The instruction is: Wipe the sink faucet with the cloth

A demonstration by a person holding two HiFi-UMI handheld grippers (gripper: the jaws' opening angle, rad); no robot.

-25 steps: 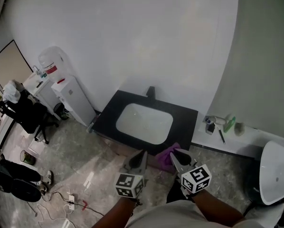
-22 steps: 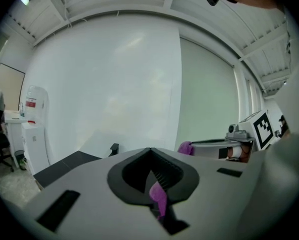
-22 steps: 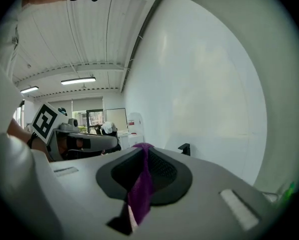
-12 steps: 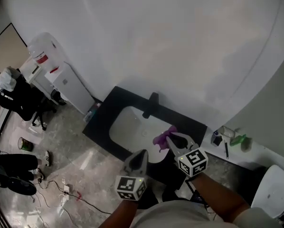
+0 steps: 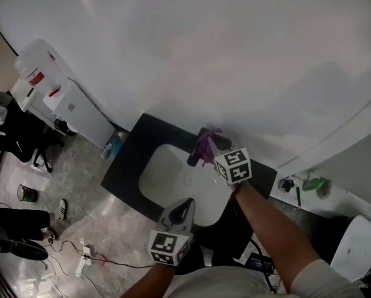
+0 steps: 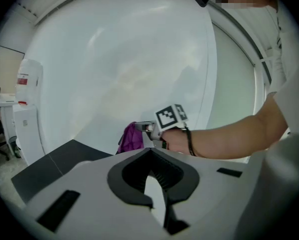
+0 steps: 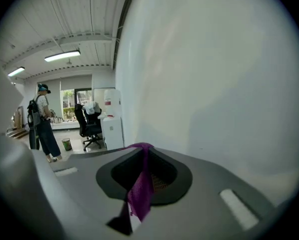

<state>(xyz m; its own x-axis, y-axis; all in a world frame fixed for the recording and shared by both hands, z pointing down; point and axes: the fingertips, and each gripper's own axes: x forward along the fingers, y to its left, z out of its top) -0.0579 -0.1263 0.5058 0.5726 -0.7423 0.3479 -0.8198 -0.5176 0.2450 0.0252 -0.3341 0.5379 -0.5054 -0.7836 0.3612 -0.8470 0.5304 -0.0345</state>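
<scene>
A white sink basin is set in a black counter against the white wall. The black faucet stands at the basin's back edge. My right gripper is shut on the purple cloth and holds it against the top of the faucet. In the right gripper view the cloth hangs down from between the closed jaws. My left gripper is shut and holds nothing, low at the counter's front edge. From the left gripper view I see the cloth and the right gripper ahead.
A water dispenser and a white cabinet stand left of the counter, with a blue bottle beside it. A ledge with small items lies to the right. A person and an office chair are far off.
My right gripper has carried the cloth from the counter's front edge, across the basin, to the faucet at the back. The left gripper has stayed low in front.
</scene>
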